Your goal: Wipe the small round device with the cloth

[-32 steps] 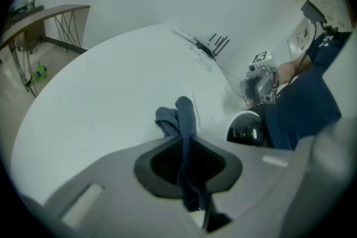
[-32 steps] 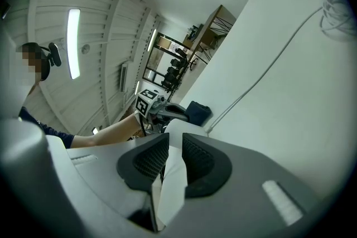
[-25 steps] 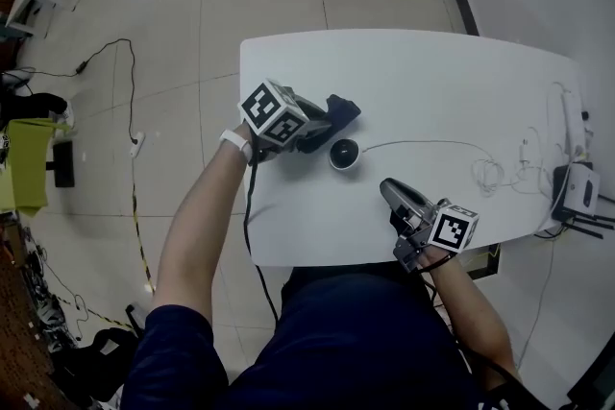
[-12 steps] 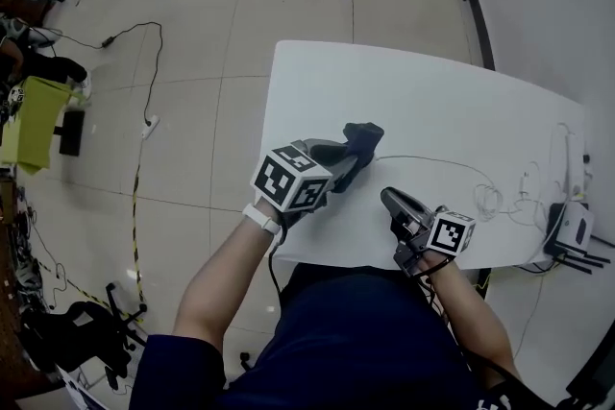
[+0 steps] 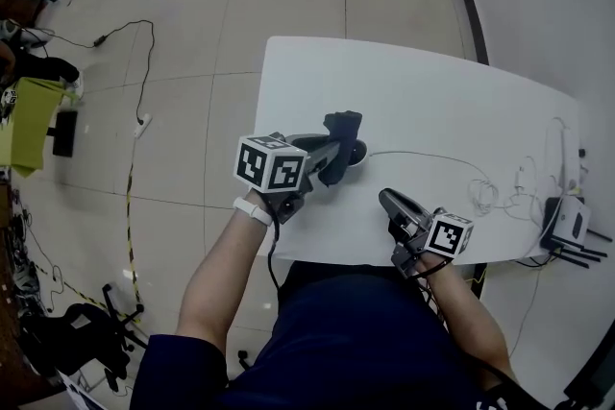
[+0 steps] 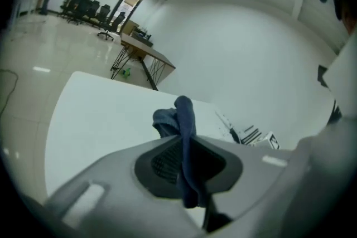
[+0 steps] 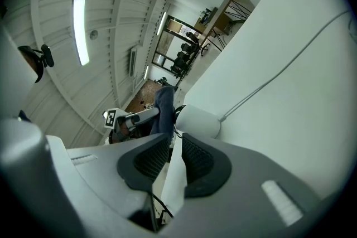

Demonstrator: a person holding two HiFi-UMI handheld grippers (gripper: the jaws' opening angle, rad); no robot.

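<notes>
The small round device (image 5: 357,154) sits just past the tips of the left gripper (image 5: 332,152), which clamp the cloth (image 5: 343,124) right by it. Wiping looks under way; the next move calls for dragging the cloth across the dome. The right gripper (image 5: 389,203) hangs nearby, its jaws slightly apart and empty.

cloth (image 6: 184,114): soft blue fabric | table (image 5: 432,91): smooth matt white | floor (image 5: 269,5): glossy

My head camera looks steeply down on the whole white worktop (image 5: 432,101), while both gripper cameras skim low across it, the right one facing the left gripper (image 7: 146,115).
</notes>
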